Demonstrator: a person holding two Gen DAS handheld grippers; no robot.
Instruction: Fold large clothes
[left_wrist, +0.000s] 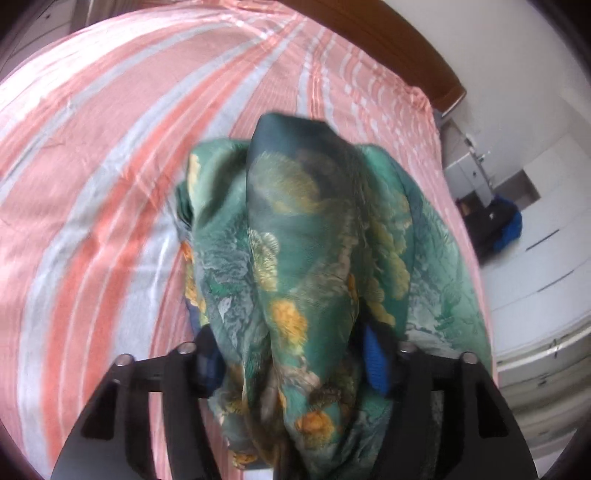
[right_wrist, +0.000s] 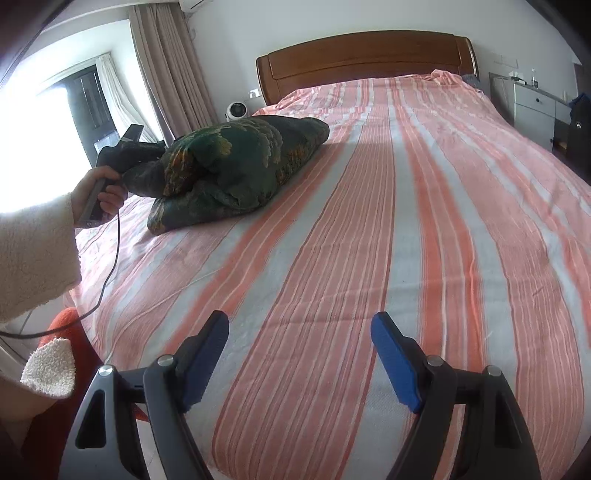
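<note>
A green garment with a yellow floral print (right_wrist: 236, 158) lies bunched in a folded bundle on the left side of the striped pink and grey bed sheet (right_wrist: 406, 184). In the left wrist view the garment (left_wrist: 295, 229) fills the space between the blue pads (left_wrist: 376, 362) of my left gripper (left_wrist: 291, 365). Its jaws stand wide, and a dark gap shows beside the right pad. In the right wrist view the left gripper's black body (right_wrist: 125, 147) reaches into the bundle from the left, its fingers hidden by cloth. My right gripper (right_wrist: 301, 321) hovers open over bare sheet near the bed's foot.
A hand (right_wrist: 99, 188) in a cream fleece sleeve (right_wrist: 33, 251) holds the left gripper, and a cable trails from it. A wooden headboard (right_wrist: 369, 55) closes the far end. White drawers (right_wrist: 535, 99) stand at the right, and a small white fan (right_wrist: 236, 110) and curtains (right_wrist: 166, 66) at the left.
</note>
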